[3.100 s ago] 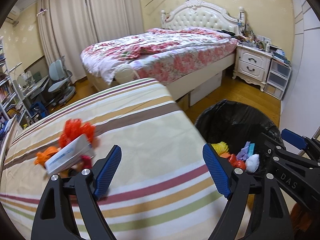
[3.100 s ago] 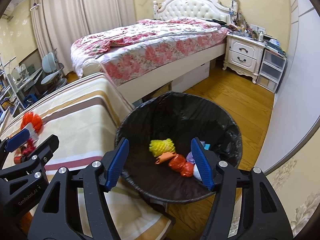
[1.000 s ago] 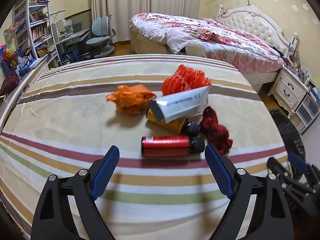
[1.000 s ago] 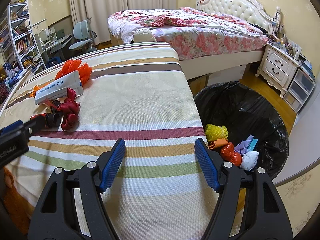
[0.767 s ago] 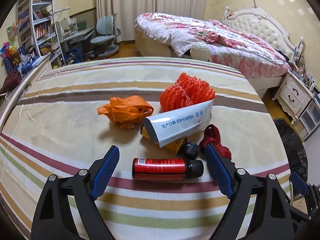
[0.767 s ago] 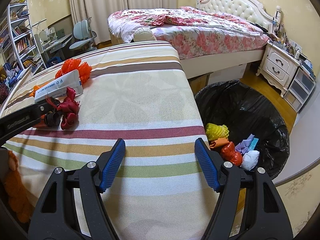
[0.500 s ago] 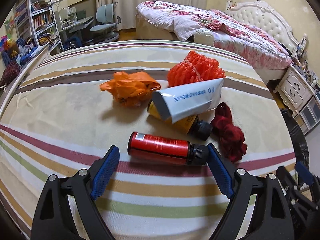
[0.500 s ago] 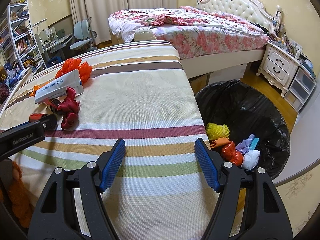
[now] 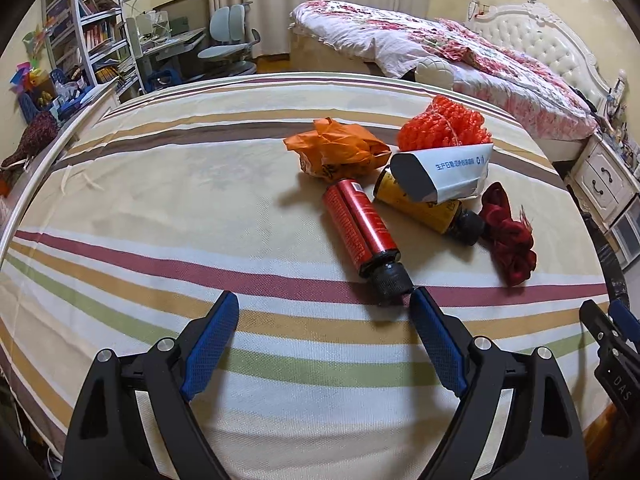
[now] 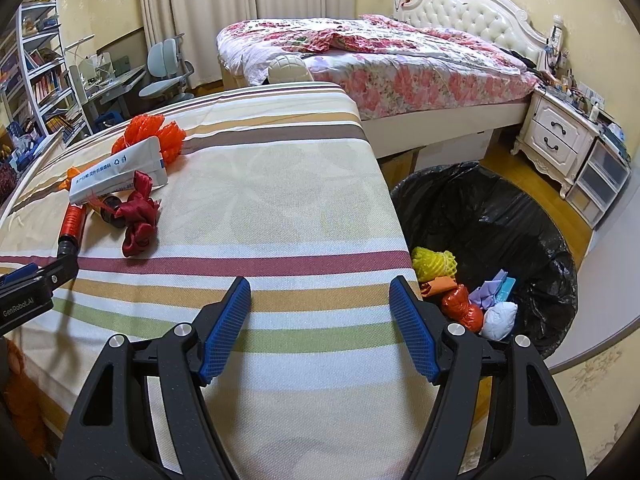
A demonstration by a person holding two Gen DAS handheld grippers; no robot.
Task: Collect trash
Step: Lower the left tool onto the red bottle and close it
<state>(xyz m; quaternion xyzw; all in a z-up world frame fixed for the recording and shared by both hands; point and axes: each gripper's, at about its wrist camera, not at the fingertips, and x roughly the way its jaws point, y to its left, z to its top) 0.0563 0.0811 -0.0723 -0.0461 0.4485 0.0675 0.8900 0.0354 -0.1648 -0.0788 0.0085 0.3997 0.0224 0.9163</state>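
Note:
Trash lies on the striped table [image 9: 160, 208]: a red bottle [image 9: 360, 232] with a black cap, a yellow bottle [image 9: 424, 208], a white tube [image 9: 444, 172], an orange bag [image 9: 336, 152], orange netting [image 9: 444, 124] and a dark red ribbon [image 9: 508, 236]. My left gripper [image 9: 324, 324] is open and empty; its right fingertip touches the red bottle's cap. My right gripper [image 10: 320, 308] is open and empty over the table's near right part. The black-lined trash bin [image 10: 500, 232] stands right of the table with several scraps inside.
A flowered bed [image 10: 380, 56] stands behind the table. A white nightstand [image 10: 556, 136] is at the far right. A desk, chairs [image 9: 232, 40] and bookshelves [image 9: 92, 40] are at the back left. The left gripper's body [image 10: 28, 292] shows at the right wrist view's left edge.
My left gripper has swung from the bin side to the trash pile and moved in close. The red bottle turned from lying crosswise to pointing its cap at my right fingertip. The right gripper stayed still.

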